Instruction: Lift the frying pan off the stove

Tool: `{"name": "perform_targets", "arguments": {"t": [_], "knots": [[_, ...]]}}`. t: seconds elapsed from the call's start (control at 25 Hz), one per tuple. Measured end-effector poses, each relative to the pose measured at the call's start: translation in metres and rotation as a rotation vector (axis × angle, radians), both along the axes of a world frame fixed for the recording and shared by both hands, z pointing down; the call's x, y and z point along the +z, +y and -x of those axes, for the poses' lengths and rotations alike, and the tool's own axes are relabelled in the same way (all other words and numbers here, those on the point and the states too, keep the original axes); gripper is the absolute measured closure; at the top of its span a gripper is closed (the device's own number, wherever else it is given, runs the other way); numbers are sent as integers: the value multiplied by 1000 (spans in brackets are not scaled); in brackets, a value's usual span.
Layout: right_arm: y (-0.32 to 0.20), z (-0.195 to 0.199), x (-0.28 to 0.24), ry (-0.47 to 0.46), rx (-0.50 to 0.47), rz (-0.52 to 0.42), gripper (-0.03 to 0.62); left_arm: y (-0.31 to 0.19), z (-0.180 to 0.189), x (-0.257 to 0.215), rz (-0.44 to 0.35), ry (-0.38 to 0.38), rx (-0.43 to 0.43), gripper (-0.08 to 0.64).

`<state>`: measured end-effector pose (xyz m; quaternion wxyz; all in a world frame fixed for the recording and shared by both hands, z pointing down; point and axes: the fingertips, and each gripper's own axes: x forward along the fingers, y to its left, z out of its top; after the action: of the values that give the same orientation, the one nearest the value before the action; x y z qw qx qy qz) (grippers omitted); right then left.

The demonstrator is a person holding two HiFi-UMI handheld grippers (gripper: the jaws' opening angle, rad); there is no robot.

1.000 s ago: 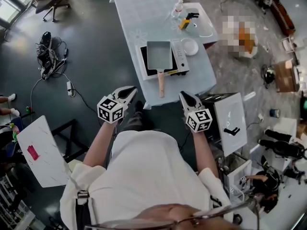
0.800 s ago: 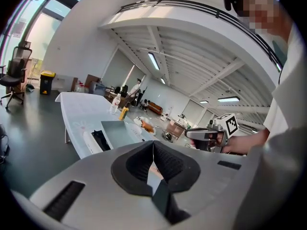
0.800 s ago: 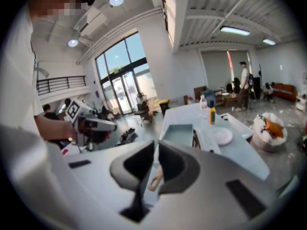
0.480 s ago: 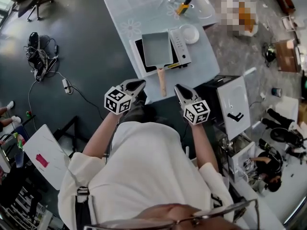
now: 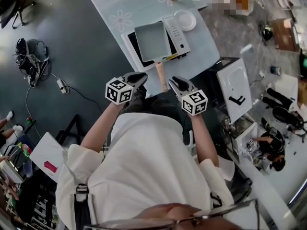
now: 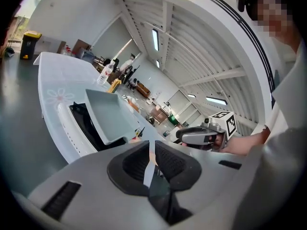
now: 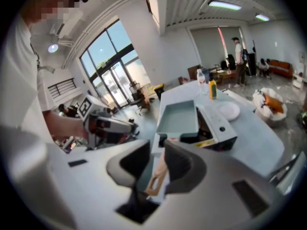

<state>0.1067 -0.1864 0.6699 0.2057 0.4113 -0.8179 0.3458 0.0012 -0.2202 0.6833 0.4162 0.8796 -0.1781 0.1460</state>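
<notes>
— What's changed since a second back?
— You've brought both tools in toward the near edge of the surface [image 5: 120, 6]. Your left tool [image 5: 139, 76] and right tool [image 5: 173, 82] now flank the end of the frying pan's [image 5: 152, 41] handle [image 5: 160, 75]. Earlier they hung well short of it.
— Tool states?
— Left: clenched, only a hairline slit, nothing in it. Right: jaws opening. The handle's end shows in line with the gap, pads not pressing on it (whether the wood is truly inside the gap, I can't tell).
— Where's the pan?
— On the stove [image 5: 178, 31], same as before, handle pointing toward you.
— Materials, shapes?
— Pan: rectangular, shallow straight walls, matte pale grey-blue.
Handle: slim tan wood, slotted at the end.
Stove: flat white box, black top, control strip down its right side, yellow label on the front edge.
Surface: pale, smooth, daisy print.
Plate [image 5: 185, 19]: round, white, just beside the stove.
</notes>
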Motion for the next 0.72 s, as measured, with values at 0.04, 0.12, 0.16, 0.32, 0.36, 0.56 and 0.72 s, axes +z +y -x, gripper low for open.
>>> {"name": "perform_targets", "arguments": {"t": [0.04, 0.12, 0.16, 0.32, 0.36, 0.56, 0.72], "knots": [[0, 1, 4, 2, 1, 10, 494, 0, -2, 5, 9, -2, 8, 506], [2, 2, 10, 3, 6, 30, 488, 1, -5, 13, 28, -6, 22, 489], [3, 3, 13, 2, 7, 39, 484, 1, -7, 16, 39, -6, 27, 480], [5, 4, 27, 4, 0, 77, 469, 1, -16, 27, 94, 5, 22, 463], [5, 4, 31, 5, -3, 87, 466, 1, -19, 30, 111, 10, 17, 457], [4, 7, 48, -6, -33, 138, 438, -3, -32, 45, 207, 30, -23, 418], [3, 7, 58, -17, -61, 173, 424, -6, -42, 58, 275, 25, -47, 366]]}}
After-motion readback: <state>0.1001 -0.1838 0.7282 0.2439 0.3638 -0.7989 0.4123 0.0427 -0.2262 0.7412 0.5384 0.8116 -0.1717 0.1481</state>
